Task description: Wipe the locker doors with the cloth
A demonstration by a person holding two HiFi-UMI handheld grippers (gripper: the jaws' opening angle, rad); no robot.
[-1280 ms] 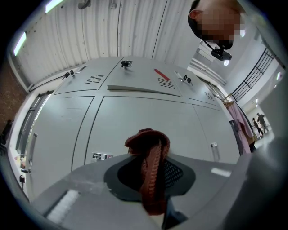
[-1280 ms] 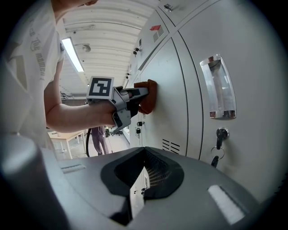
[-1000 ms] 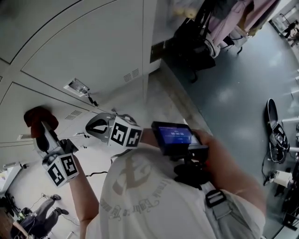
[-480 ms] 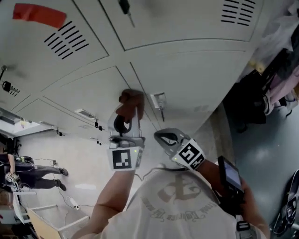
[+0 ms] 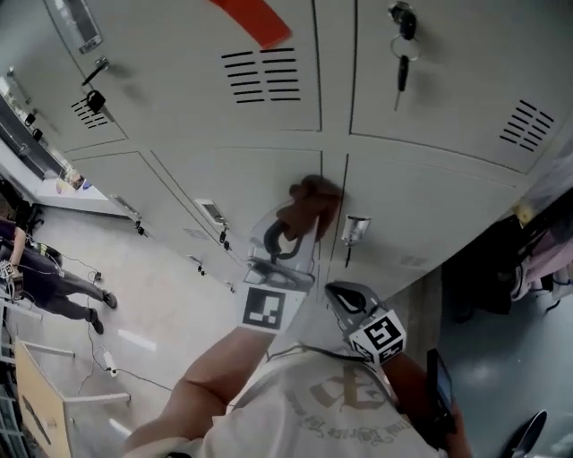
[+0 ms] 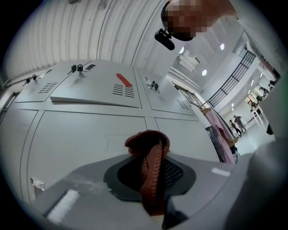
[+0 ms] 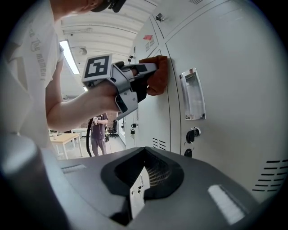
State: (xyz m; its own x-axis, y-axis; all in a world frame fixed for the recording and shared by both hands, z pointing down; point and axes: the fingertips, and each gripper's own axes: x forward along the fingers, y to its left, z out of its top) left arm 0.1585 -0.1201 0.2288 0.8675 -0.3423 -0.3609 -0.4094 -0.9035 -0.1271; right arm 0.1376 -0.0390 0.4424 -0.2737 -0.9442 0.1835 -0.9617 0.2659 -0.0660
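Note:
A rust-brown cloth (image 5: 309, 199) is pressed against the grey locker doors (image 5: 260, 174), on the seam between two lower doors. My left gripper (image 5: 298, 224) is shut on it. In the left gripper view the cloth (image 6: 148, 146) bunches up from between the jaws toward the door. The right gripper view shows the left gripper (image 7: 146, 71) holding the cloth (image 7: 157, 78) just left of a metal handle (image 7: 192, 94). My right gripper (image 5: 345, 291) hangs lower, off the doors, with its jaws together and nothing between them.
A key (image 7: 191, 134) hangs in a lock below the handle. More keys (image 5: 403, 40) and a red strip (image 5: 255, 18) are on the upper doors. A person (image 5: 45, 277) stands far left near a table (image 5: 36, 394). Hanging clothes (image 5: 546, 250) are on the right.
The left gripper has carried the cloth rightward across the locker fronts to the seam beside the handle. The right gripper has stayed low and off the doors.

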